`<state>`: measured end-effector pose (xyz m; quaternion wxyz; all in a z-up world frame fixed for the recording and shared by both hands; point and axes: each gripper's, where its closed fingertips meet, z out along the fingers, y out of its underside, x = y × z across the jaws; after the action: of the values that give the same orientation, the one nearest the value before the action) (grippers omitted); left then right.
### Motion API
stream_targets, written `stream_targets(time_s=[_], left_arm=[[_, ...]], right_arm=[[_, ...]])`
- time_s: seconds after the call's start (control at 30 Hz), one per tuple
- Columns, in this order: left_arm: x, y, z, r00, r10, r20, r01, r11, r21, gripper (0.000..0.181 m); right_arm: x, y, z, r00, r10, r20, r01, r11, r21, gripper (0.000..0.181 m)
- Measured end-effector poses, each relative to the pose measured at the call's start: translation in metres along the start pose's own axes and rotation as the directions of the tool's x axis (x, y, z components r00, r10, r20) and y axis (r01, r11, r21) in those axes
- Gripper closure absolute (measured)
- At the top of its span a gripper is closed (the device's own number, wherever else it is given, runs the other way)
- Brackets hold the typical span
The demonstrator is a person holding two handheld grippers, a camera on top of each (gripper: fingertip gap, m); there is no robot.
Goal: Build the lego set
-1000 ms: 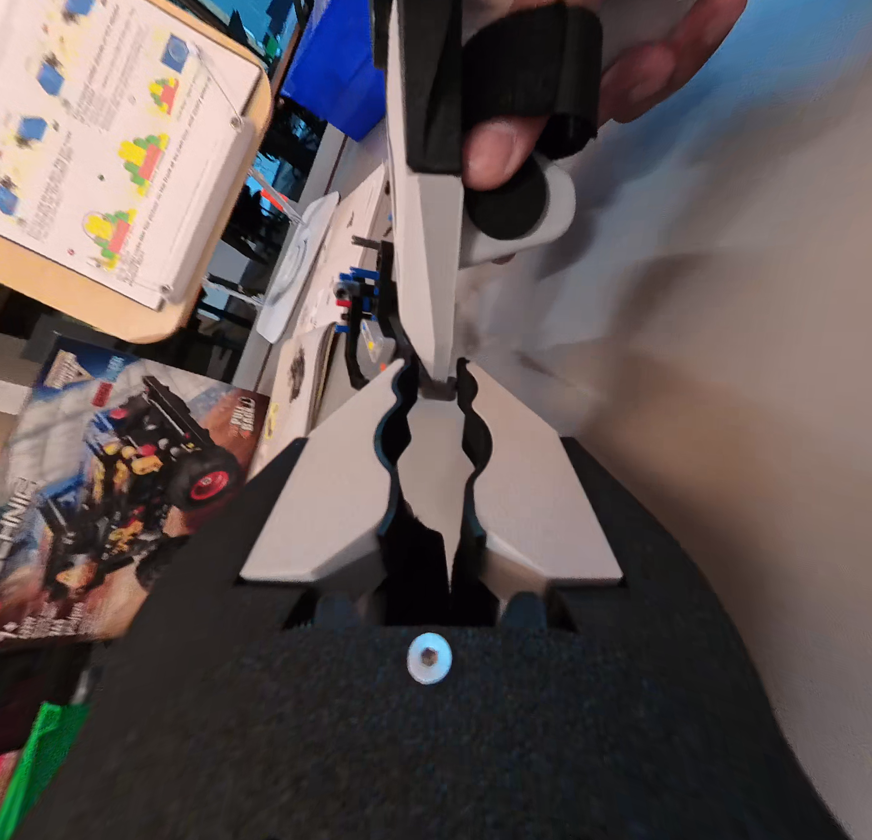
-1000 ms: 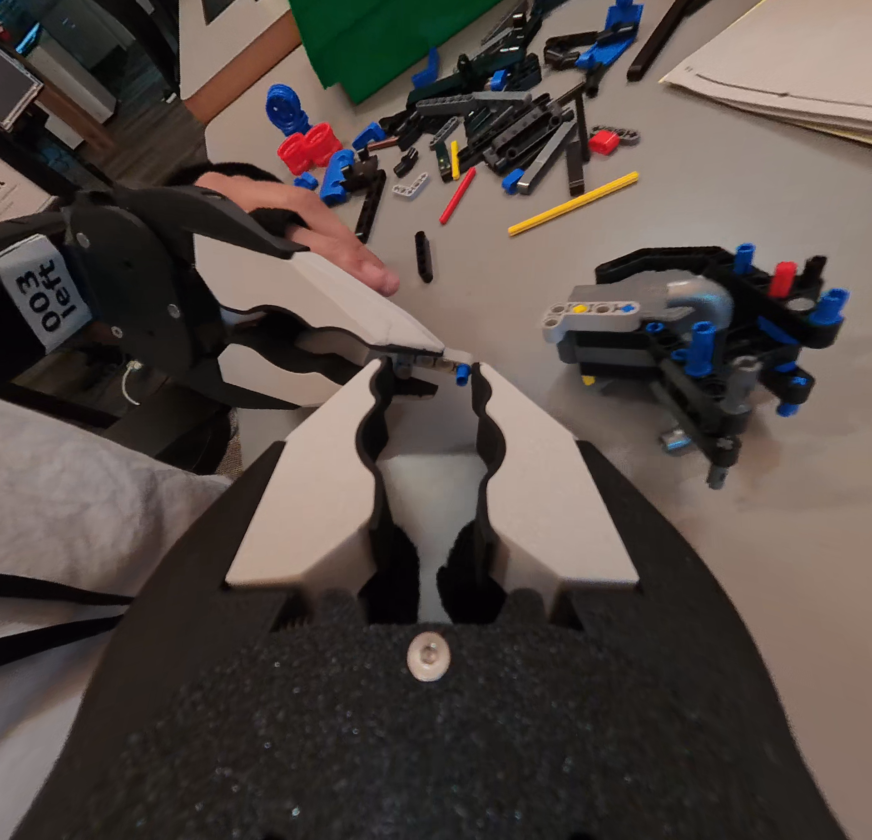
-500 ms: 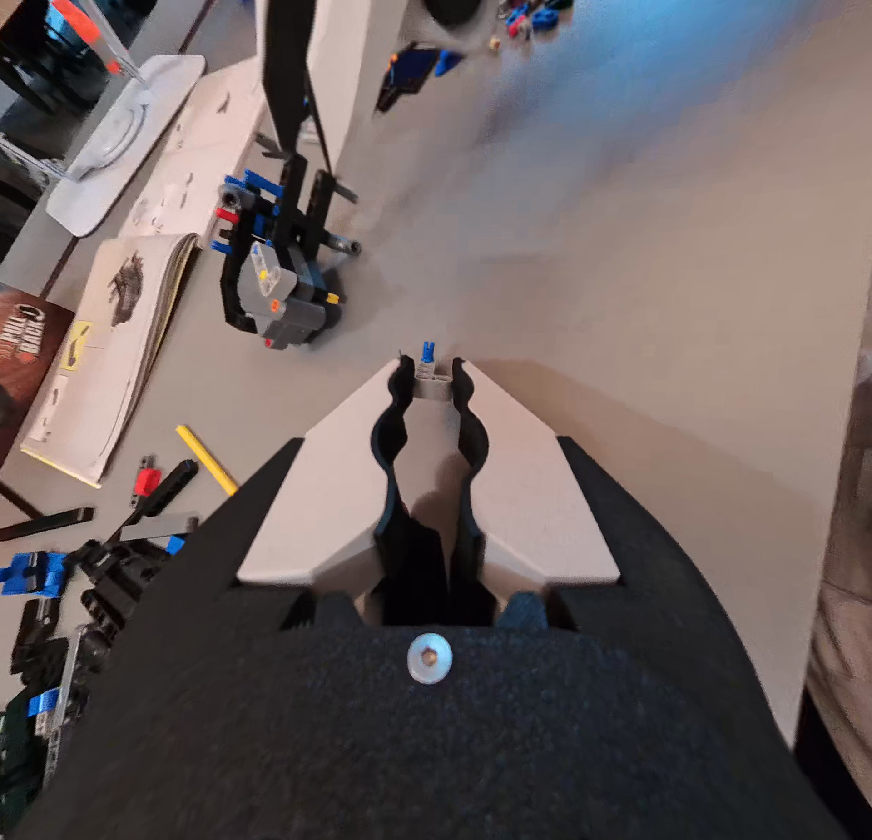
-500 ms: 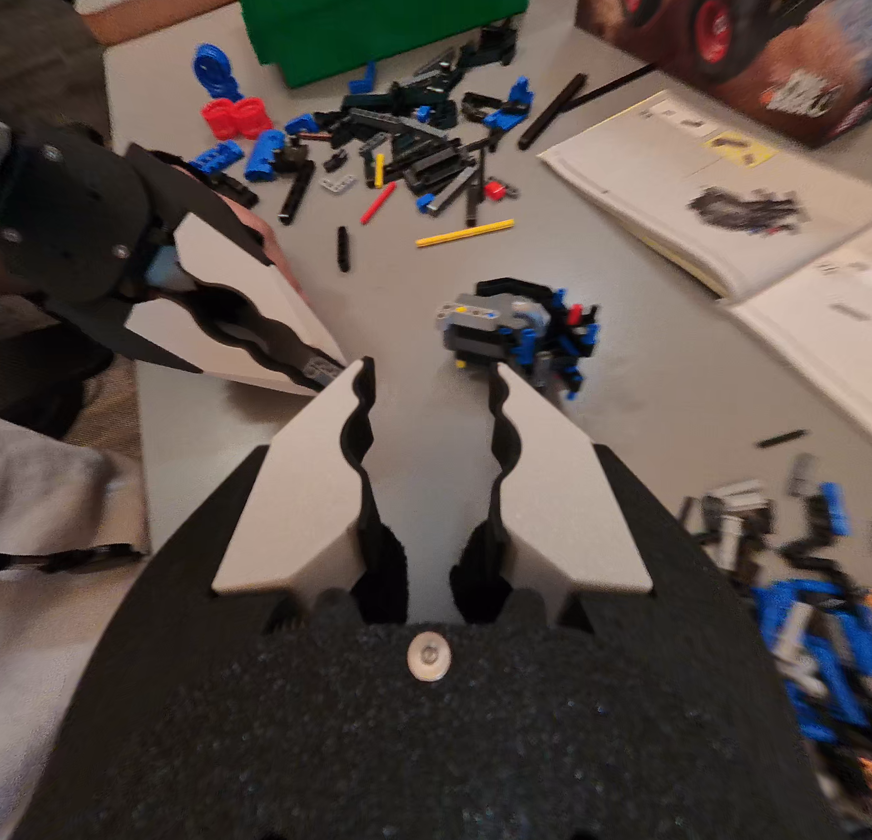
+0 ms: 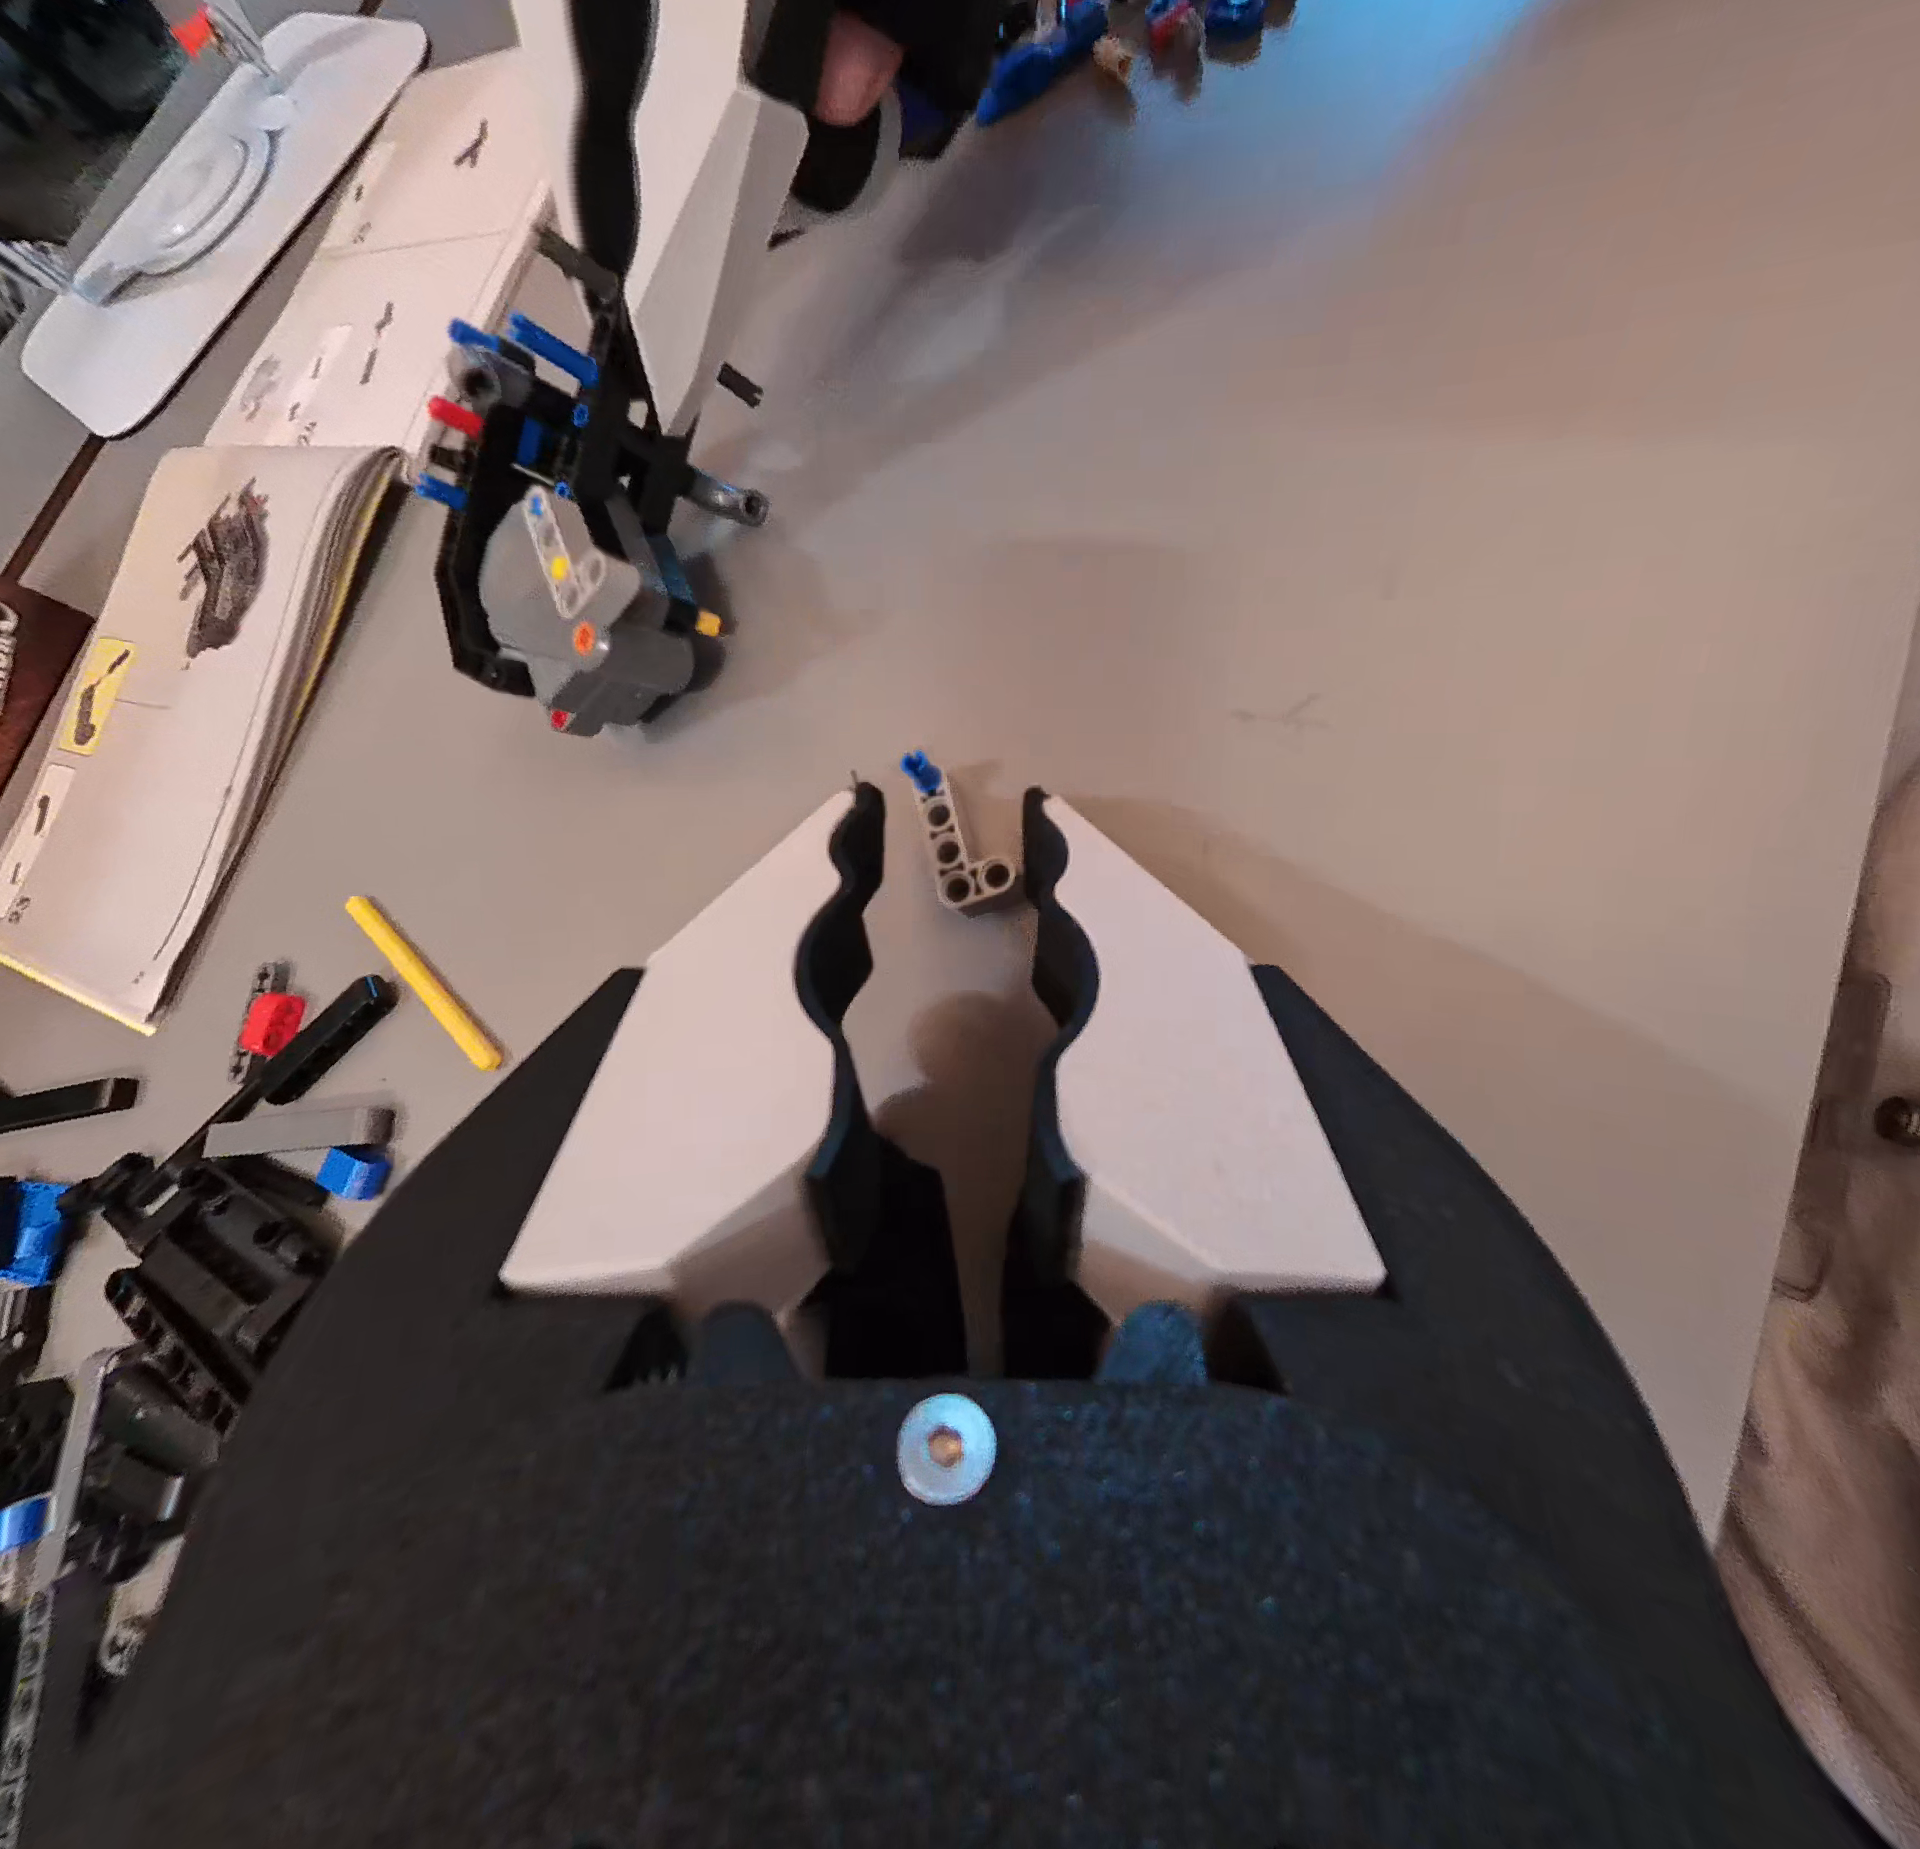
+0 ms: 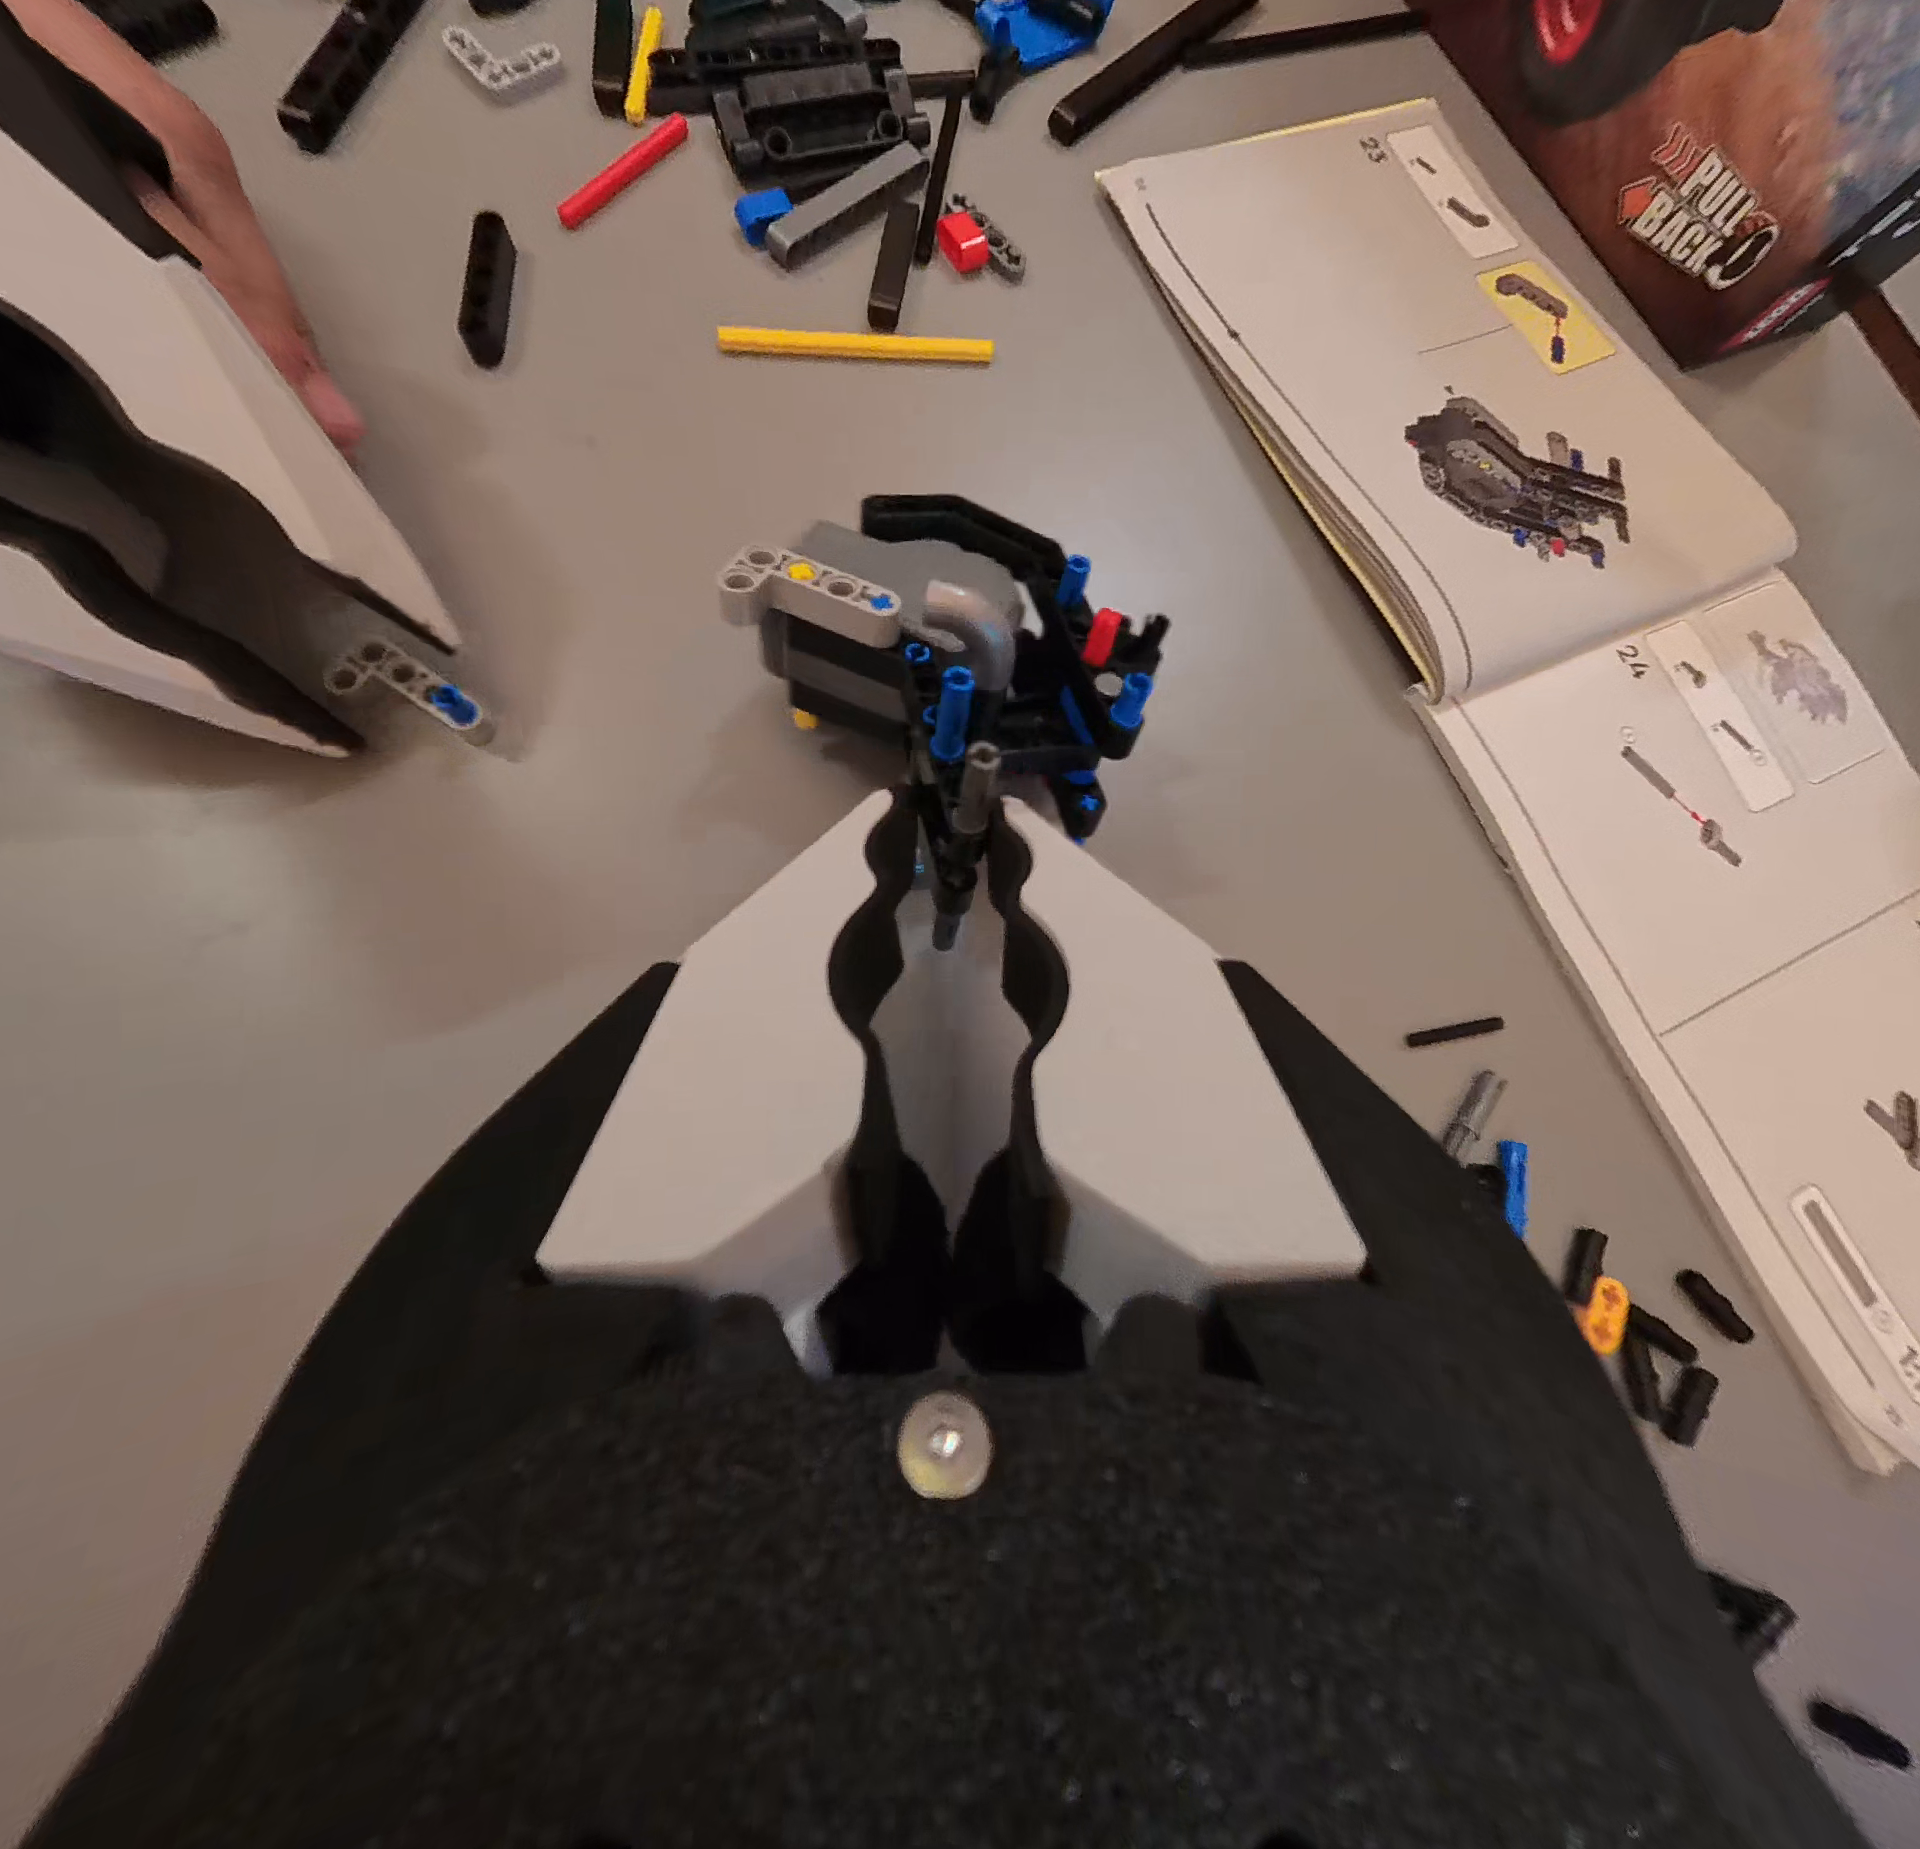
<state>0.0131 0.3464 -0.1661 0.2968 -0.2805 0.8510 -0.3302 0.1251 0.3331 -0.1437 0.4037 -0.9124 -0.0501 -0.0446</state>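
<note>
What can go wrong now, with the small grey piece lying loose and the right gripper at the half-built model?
1. The right gripper closes only on thin rods at the edge of the half-built model; these may bend or pull out.
2. The grey L-shaped piece lies loose between the open fingers of the left gripper; a fingertip may knock it away, or its blue pin may pop out.

The left hand-held gripper [image 5: 951, 812] points toward 12 o'clock in its own view, low over the table [image 5: 1351, 552], its two pale fingers [image 5: 748, 1020] spread apart with open space between the tips. The right hand-held gripper [image 6: 948, 823] also aims toward 12 o'clock, tilted downward, its fingers [image 6: 1132, 1020] drawn nearly together at the tips. In the right wrist view, a bare hand [image 6: 249, 272] shows at 10 o'clock behind the left hand-held gripper.
</note>
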Motion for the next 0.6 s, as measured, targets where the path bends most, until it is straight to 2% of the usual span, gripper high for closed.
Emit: stream_targets(time_s=[0.03,0.17,0.23,0.3,0.4,0.47,0.6], left_arm=[[0.000,-0.002,-0.001,1.000,-0.008,-0.011,0.008,1.000,0.016,0.153],[-0.010,-0.020,-0.012,0.998,-0.052,-0.034,0.055,0.992,0.114,0.143],[-0.030,-0.030,-0.017,0.999,-0.043,0.016,0.039,0.985,0.169,0.142],[-0.059,-0.033,-0.016,0.991,0.026,0.129,-0.048,0.985,0.168,0.138],[-0.085,-0.030,-0.002,0.931,0.255,0.263,-0.282,0.957,0.071,0.131],[-0.086,-0.031,0.008,0.879,0.374,0.296,-0.398,0.917,0.024,0.131],[-0.076,-0.043,0.014,0.847,0.419,0.328,-0.457,0.888,0.046,0.135]], right_arm=[[0.000,-0.001,-0.001,1.000,0.017,0.016,-0.017,1.000,0.004,0.174],[0.009,-0.012,-0.014,0.994,0.098,0.049,-0.100,0.994,0.035,0.175],[0.012,-0.016,-0.021,0.980,0.177,0.096,-0.182,0.982,0.048,0.175],[0.009,-0.021,-0.027,0.943,0.280,0.182,-0.292,0.955,0.044,0.175],[-0.001,-0.033,-0.036,0.846,0.405,0.346,-0.444,0.895,0.037,0.175],[-0.006,-0.038,-0.040,0.787,0.455,0.417,-0.507,0.862,0.017,0.175],[-0.019,-0.045,-0.049,0.702,0.478,0.528,-0.564,0.826,0.003,0.175]])
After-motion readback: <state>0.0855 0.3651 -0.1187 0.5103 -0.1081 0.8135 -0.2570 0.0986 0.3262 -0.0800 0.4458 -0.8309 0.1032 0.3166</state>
